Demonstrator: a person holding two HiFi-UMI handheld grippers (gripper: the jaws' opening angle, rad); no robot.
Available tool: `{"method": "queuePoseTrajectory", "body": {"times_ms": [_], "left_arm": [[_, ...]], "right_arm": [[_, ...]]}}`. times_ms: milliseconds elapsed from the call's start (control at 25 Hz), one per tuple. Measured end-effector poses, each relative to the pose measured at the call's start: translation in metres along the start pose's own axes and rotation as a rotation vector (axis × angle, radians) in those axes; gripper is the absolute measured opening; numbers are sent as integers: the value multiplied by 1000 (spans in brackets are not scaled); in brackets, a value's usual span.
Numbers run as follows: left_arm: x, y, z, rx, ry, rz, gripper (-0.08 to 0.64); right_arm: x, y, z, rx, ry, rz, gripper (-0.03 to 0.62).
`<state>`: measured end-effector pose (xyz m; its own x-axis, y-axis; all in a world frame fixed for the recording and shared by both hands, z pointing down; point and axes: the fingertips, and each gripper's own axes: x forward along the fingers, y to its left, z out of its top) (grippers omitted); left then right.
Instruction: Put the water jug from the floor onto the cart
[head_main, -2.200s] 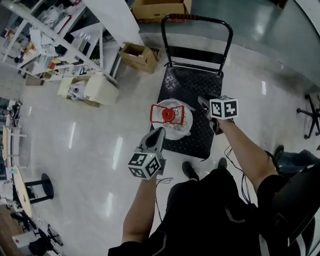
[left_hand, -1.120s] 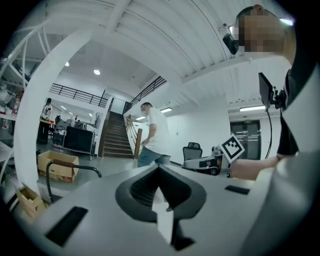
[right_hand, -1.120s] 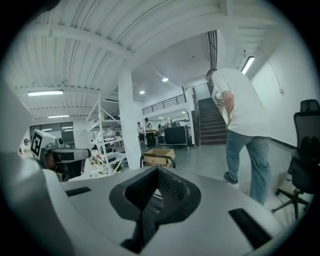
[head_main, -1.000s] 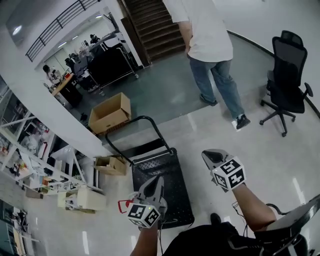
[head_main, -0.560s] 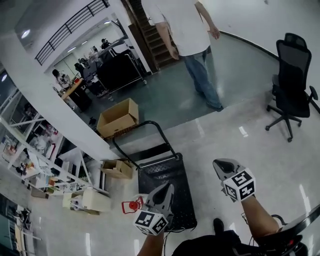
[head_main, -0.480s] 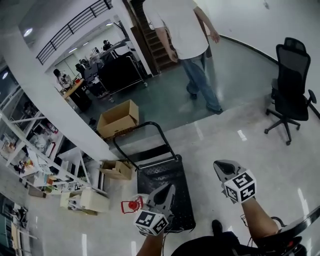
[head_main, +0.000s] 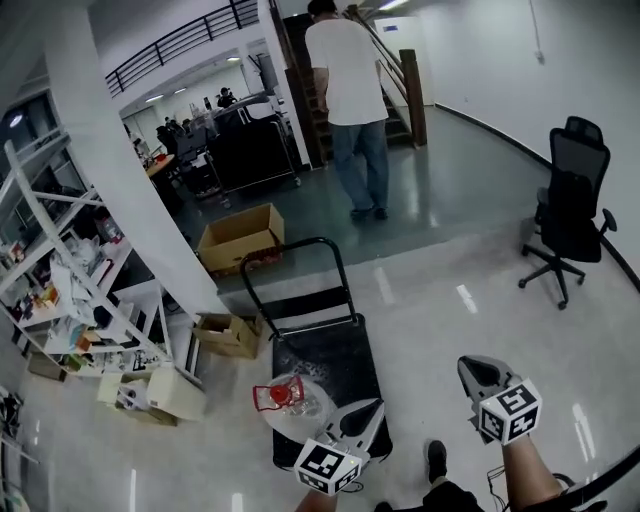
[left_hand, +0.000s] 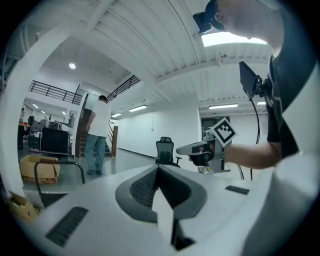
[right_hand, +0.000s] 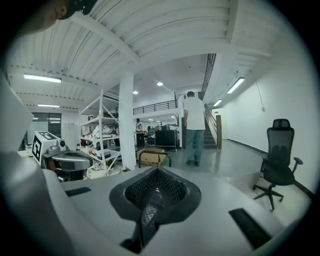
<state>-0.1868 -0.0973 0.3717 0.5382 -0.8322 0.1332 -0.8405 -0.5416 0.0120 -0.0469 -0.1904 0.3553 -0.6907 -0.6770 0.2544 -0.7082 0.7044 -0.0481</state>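
**A:** Where is the jug?

**B:** The clear plastic water jug with the red cap and red carry handle (head_main: 290, 402) stands upright at the near-left corner of the black flat platform cart with the looped push handle (head_main: 335, 350). It looks to be off the floor, so I judge the lift done and this step a matter of leaving it safe.

**A:** And the grippers?

**B:** The left gripper (head_main: 372, 406) hangs over the cart's near edge, just beside the jug on its right. Its jaws are pressed together with nothing between them. The right gripper (head_main: 466, 364) is well apart from the jug, over the glossy floor beyond the cart's right edge. It is clenched and empty too.

**A:** So what makes a good finish?

**B:** First check the seat. From the head view the jug's body crosses the deck's left edge, and I cannot tell whether the base sits fully on it. If it overhangs, nudge it low on the body toward the deck's middle, not at the cap, since a tall full jug would tip easily. Keep the left gripper from clipping the red handle, and push gently, because a wheeled cart may roll.
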Motion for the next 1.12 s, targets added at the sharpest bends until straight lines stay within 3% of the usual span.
{"method": "queuePoseTrajectory", "body": {"times_ms": [160, 440, 680, 880, 1120], "left_arm": [[-48, -23, -11, -62, -6, -12, -3], [-89, -85, 19, -4, -35, -36, -3], [-107, -174, 35, 48, -34, -37, -4], [-119, -288, 25, 29, -3, -75, -4], [-152, -401, 19, 2, 40, -52, -3]], "right_arm": [[-42, 53, -17, -6, 38, 9, 2], [-120, 82, -9, -18, -13, 3, 3], [-206, 82, -26, 4, -67, 15, 3], [-307, 82, -71, 36, -69, 62, 3], [-411, 74, -103, 51, -62, 60, 2]]}}
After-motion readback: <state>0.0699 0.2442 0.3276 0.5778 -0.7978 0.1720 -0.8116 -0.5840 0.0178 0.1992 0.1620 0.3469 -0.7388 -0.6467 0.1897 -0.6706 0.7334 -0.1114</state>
